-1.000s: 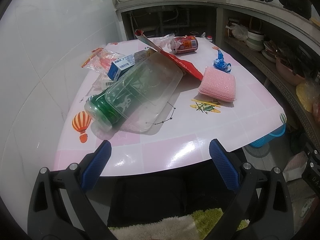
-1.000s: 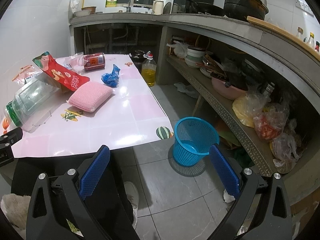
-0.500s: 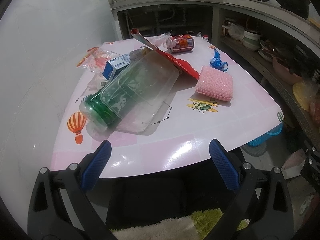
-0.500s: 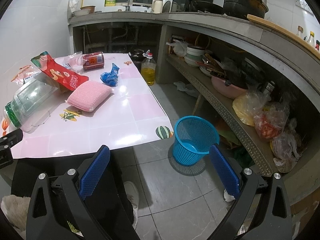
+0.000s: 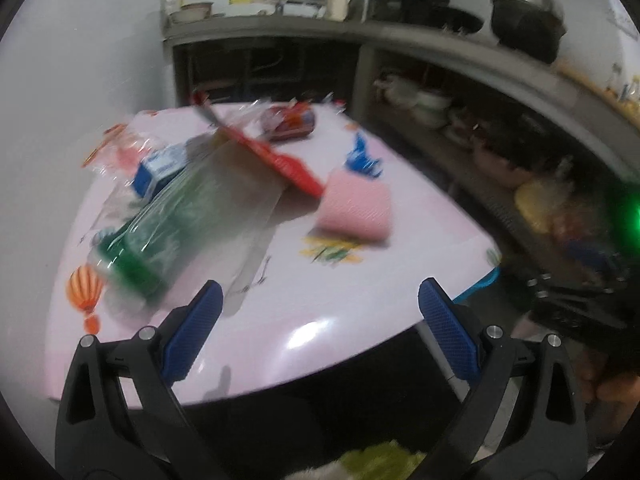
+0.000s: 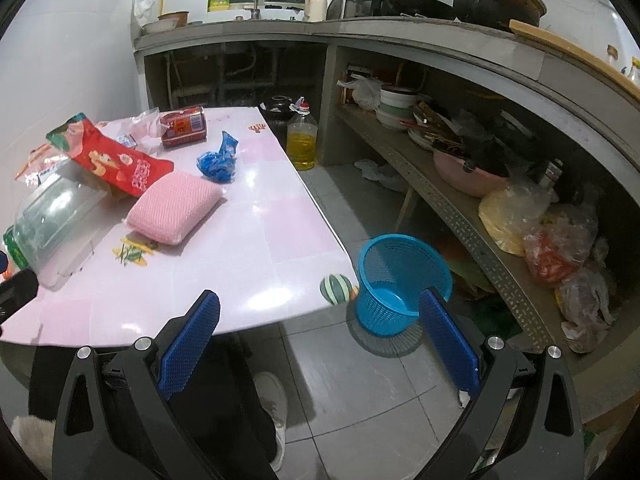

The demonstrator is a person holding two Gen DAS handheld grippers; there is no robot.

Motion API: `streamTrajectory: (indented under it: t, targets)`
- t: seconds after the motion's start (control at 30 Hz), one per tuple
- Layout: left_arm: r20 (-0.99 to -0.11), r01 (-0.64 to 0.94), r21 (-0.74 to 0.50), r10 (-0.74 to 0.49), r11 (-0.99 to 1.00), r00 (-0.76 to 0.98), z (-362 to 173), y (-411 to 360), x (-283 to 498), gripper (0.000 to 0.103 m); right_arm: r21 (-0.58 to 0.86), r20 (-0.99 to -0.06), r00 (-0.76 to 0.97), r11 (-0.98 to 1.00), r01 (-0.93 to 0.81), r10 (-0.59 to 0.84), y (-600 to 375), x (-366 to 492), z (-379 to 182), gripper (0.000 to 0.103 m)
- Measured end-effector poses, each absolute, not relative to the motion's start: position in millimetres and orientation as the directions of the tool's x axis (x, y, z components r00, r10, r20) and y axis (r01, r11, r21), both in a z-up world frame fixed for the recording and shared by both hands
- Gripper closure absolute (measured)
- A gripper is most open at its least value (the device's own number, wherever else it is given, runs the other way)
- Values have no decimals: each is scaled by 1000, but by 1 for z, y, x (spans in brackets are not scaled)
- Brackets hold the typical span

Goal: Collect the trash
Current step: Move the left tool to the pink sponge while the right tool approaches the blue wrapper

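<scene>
Glossy pink tabletop (image 6: pixel 256 256) with cartoon prints, set against white wall tile and grey concrete kitchen shelving. Strewn across it: clear rigid plastic container (image 6: pixel 56 216) lying over a green bottle (image 5: pixel 136 256), crinkly red snack bag (image 6: pixel 116 160) propped on the container, dented red can (image 6: pixel 184 126) on its side at the far end, crumpled blue wrapper (image 6: pixel 218 162), small blue-and-white carton (image 5: pixel 158 168), and a soft pink waffle-textured sponge (image 6: pixel 174 212) in the middle. On the tiled floor just past the table's corner, round blue mesh plastic basket (image 6: pixel 400 280), nothing visible inside.

Left gripper (image 5: pixel 316 336) low over the near edge, blue ribbed fingers (image 5: pixel 192 336) spread wide, holding nothing. Right gripper (image 6: pixel 320 348) off the table's edge above the floor, fingers likewise wide apart and empty.

Compared with half a second ago: left view swung and tilted, heavily motion-blurred, more of the shelving in sight; right view almost unchanged.
</scene>
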State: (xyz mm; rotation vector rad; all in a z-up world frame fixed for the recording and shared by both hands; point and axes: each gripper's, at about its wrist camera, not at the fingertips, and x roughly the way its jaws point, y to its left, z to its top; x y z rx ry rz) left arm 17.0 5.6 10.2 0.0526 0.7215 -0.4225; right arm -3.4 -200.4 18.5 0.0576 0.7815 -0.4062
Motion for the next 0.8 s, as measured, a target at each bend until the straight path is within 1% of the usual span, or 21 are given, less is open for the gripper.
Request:
streamTrajectory:
  t: [0.1, 0.2, 0.43, 0.5, 0.63, 0.73, 0.8]
  targets:
    - [-637, 473, -64, -401, 879, 659, 17, -12, 26, 9, -83, -701, 637, 923, 376, -322, -205, 8, 15, 6]
    - [-648, 539, -77, -452, 839, 613, 17, -28, 42, 9, -55, -710, 638, 927, 371, -297, -213, 21, 11, 6]
    - [-719, 582, -28, -421, 812, 553, 0, -77, 100, 9, 3, -722, 643, 927, 375, -257, -232, 47, 2, 6]
    - [-759, 584, -18, -391, 811, 520, -10, -90, 120, 9, 17, -725, 643, 926, 378, -249, -238, 54, -1, 6]
    - [-808, 551, 6, -321, 834, 494, -26, -102, 147, 9, 46, -732, 644, 926, 375, -224, -246, 65, -8, 6]
    - [-847, 535, 66, -236, 842, 476, -42, -114, 163, 9, 62, -739, 642, 928, 368, -206, -249, 72, -14, 6]
    - [-860, 533, 88, -206, 841, 466, -48, -117, 167, 9, 71, -744, 640, 928, 365, -195, -250, 75, -18, 6]
